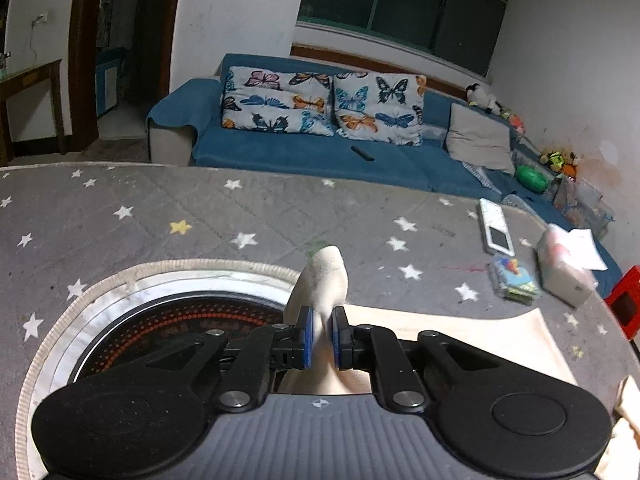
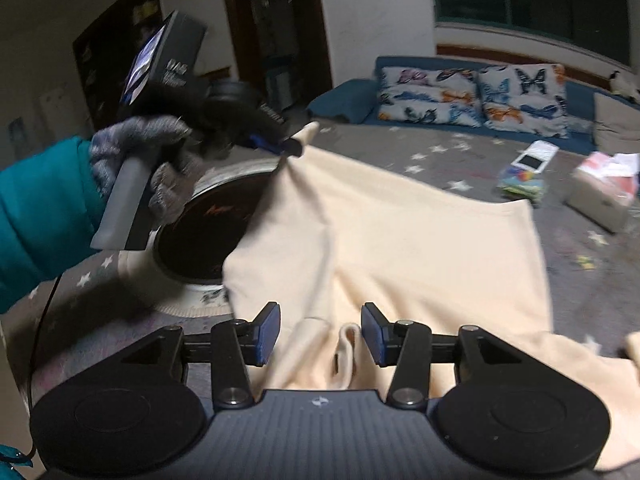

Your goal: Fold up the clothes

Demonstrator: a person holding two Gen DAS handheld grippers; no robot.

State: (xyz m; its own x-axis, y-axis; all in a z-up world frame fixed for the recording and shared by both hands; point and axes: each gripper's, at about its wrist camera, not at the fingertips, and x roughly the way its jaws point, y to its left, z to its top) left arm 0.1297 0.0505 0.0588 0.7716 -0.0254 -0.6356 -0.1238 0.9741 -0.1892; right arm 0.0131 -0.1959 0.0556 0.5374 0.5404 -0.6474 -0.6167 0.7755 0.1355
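Cream garment (image 2: pixel 400 240), soft knit, is spread on a grey star-print quilted cover (image 1: pixel 160 208). Left gripper (image 1: pixel 320 338) is clamped on a bunched, peaked fold. Right gripper (image 2: pixel 320 334) is spread wide, with rumpled fabric lying between and beyond its blue pads (image 2: pixel 267 334).

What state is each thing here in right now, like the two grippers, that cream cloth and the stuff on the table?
Left gripper: shut on a bunched corner of the cream garment.
Right gripper: open, a cloth fold between its fingers.
Cream knit garment: spread on the table, one corner lifted.
Round black hotplate: partly covered by the garment.
White remote control: lying flat.
Tissue pack: a tissue sticking out.
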